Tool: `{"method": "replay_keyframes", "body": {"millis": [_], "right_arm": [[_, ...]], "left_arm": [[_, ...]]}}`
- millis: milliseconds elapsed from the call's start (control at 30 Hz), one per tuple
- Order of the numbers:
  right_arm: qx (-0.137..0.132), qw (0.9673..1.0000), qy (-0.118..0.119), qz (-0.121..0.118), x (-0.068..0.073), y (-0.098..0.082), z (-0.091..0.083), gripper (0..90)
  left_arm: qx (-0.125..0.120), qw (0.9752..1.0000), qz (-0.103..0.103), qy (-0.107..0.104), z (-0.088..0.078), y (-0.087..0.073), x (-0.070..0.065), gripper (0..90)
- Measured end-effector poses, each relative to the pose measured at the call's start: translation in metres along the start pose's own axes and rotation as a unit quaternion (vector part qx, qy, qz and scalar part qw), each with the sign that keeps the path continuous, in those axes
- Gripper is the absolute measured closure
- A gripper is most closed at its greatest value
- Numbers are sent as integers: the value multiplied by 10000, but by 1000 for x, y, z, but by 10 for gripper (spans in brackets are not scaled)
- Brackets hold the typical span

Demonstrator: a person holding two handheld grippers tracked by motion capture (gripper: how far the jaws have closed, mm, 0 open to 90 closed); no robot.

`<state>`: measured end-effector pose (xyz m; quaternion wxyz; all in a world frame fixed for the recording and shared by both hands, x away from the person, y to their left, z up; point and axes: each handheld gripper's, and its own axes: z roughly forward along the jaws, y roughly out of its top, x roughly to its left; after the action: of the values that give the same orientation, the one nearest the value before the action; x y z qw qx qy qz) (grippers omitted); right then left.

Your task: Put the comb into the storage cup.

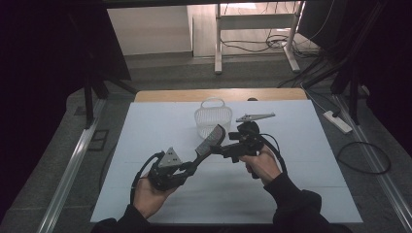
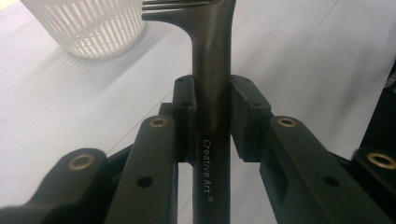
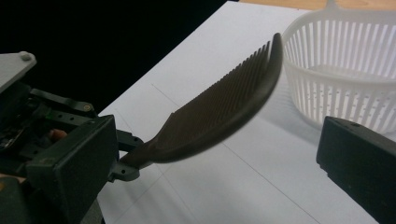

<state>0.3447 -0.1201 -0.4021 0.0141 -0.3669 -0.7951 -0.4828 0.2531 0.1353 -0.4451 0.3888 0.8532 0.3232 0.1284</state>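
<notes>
A dark comb [image 1: 212, 139] is tilted up above the white table, its teeth end near the basket. My left gripper [image 1: 196, 161] is shut on the comb's handle [image 2: 211, 140], which is printed "Creative Art", and both pads press its sides [image 2: 211, 116]. My right gripper [image 1: 222, 151] reaches in from the right at the comb's lower part. In the right gripper view its jaws stand wide apart [image 3: 215, 163], open, with the comb's toothed blade [image 3: 219, 112] a little beyond them, touching neither. The left gripper [image 3: 123, 165] grips the handle at the lower left there.
A white slatted basket [image 1: 213, 118] with a handle stands just behind the comb near the table's far edge [image 3: 345, 88] [image 2: 88, 28]. The white table top [image 1: 145, 131] stretches to both sides. Cables and a power strip [image 1: 336, 121] lie on the floor to the right.
</notes>
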Motion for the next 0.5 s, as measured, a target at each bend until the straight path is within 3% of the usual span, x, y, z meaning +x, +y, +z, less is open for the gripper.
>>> {"method": "replay_keyframes", "body": {"millis": [200, 500], "right_arm": [[96, 9999, 5, 95, 1, 4, 9, 0], [104, 9991, 192, 356, 0, 7, 16, 0]], "left_arm": [[6, 10000, -19, -30, 0, 0, 0, 730], [29, 10000, -11, -37, 1, 0, 0, 730]]}}
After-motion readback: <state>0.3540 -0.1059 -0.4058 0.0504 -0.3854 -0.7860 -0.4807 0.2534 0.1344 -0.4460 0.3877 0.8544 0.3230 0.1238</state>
